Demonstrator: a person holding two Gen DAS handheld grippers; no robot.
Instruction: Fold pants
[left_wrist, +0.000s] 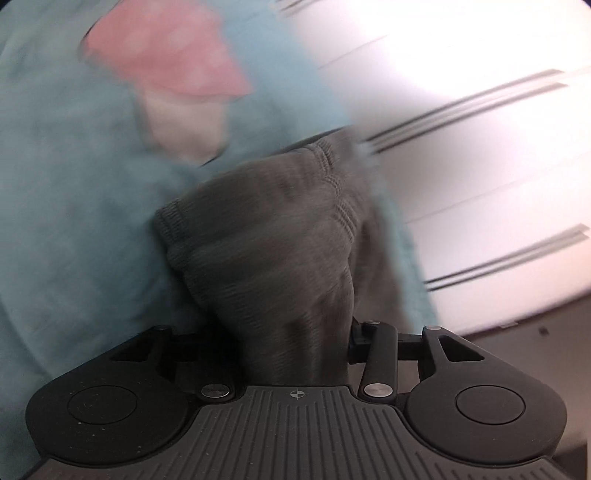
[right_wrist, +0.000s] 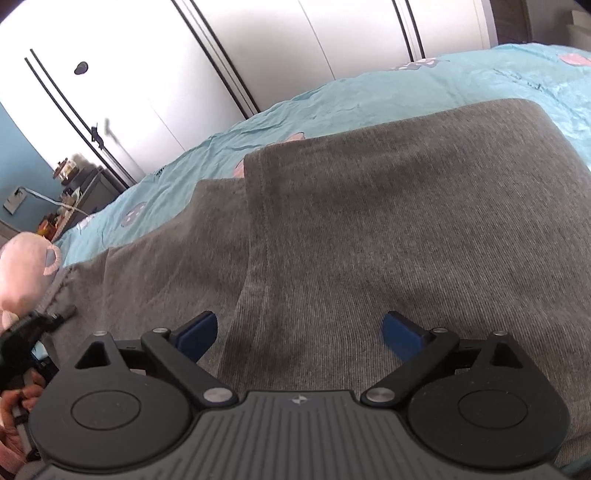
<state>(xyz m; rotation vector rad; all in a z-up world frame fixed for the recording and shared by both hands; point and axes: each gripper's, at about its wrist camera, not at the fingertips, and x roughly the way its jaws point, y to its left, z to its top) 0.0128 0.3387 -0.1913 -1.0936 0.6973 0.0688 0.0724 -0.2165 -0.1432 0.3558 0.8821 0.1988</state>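
Grey pants (right_wrist: 369, 229) lie part-folded on bed (right_wrist: 406, 85). Left gripper (left_wrist: 295, 343) pinches bunched cuff end, lifted off sheet. Right gripper (right_wrist: 299, 332) gapes wide over fold, holding nothing. Step: carrying leg end over. Next: lay cuff onto folded stack, edges aligned.

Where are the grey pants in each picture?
Left wrist view: the grey pants fill the middle, a ribbed cuff bunched between the left gripper fingers.
Right wrist view: the pants cover the middle and lower half, lying flat and folded under the open right gripper.
Shared landmark: the light blue bedsheet beneath them.
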